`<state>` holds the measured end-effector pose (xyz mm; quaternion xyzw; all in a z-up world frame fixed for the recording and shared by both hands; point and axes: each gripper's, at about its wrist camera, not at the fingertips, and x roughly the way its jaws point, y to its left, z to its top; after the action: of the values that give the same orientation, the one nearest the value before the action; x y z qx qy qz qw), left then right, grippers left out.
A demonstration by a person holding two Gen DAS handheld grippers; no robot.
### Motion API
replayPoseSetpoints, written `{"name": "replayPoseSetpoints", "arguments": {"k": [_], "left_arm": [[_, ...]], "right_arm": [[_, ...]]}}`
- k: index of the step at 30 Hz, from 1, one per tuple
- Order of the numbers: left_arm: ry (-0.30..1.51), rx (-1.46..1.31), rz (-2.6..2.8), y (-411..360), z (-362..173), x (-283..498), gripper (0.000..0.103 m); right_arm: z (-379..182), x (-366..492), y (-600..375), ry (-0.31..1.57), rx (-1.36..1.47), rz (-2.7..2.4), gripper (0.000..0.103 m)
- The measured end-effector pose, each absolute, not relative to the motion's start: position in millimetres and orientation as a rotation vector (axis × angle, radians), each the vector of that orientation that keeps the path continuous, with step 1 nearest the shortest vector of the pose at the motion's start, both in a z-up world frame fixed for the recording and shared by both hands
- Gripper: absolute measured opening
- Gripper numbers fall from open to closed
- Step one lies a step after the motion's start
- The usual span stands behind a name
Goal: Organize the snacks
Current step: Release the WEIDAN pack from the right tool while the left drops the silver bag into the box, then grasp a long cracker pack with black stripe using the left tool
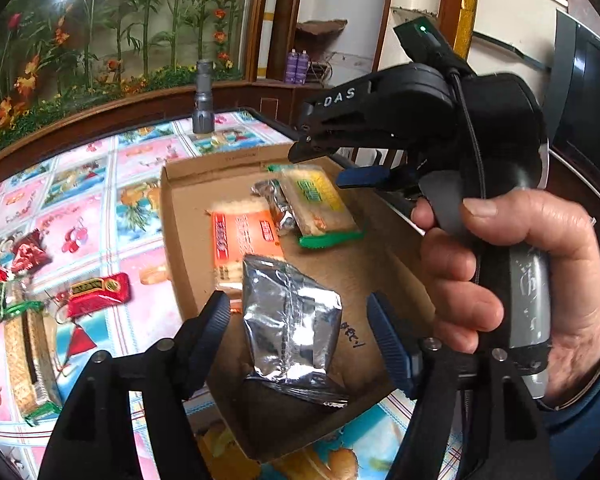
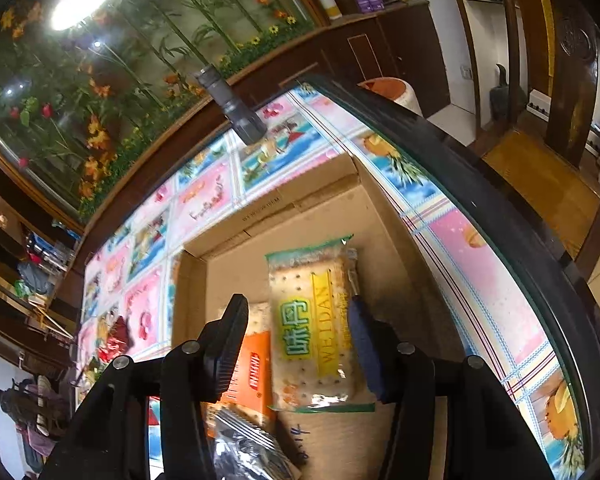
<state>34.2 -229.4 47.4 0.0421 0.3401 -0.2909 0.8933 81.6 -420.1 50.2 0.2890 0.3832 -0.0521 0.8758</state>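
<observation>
A silver foil packet lies in the near corner of a shallow cardboard box, between the spread fingers of the left gripper — neither pad touches it, with clear gaps on both sides. Just behind it in the box lies an orange cracker pack, and beyond that a yellow-and-green cracker pack with a second small foil packet tucked against its side.

From the right wrist, the yellow-and-green cracker pack sits flat on the box floor between the jaws of the right gripper. The blue pad is at the pack's edge, while the black finger stands off over the orange pack — so the jaws are parted, not pinching.

The person's right hand grips that tool's handle. The box rests on a table with a flowered pink-and-blue cloth. Outside the box on the cloth lie a red wrapped snack, other red packets and a long biscuit pack. A grey flashlight stands upright at the far side.
</observation>
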Motion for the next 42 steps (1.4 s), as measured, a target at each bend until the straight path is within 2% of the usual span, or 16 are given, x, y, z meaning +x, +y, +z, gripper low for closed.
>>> {"name": "replayPoseSetpoints", "arguments": {"k": [6,26,32,36,42], "left_arm": [[0.649,0.068,-0.562,-211,61,31,0.072],[0.636,-0.052,-0.424,-123,75,44,0.072],[0.696,-0.126,-0.266,-66,68,60,0.073],[0.81,-0.193,-0.112,-27,48,80,0.073],[0.909,-0.223,-0.101,-22,27,90,0.074]], "right_arm": [[66,77,-407,0.725,0.543,-0.067,0.058],[70,80,-383,0.697,0.46,0.005,0.058],[71,80,-382,0.694,0.456,0.014,0.058],[72,79,-378,0.695,0.446,0.017,0.058],[71,80,-375,0.7,0.436,0.021,0.06]]}}
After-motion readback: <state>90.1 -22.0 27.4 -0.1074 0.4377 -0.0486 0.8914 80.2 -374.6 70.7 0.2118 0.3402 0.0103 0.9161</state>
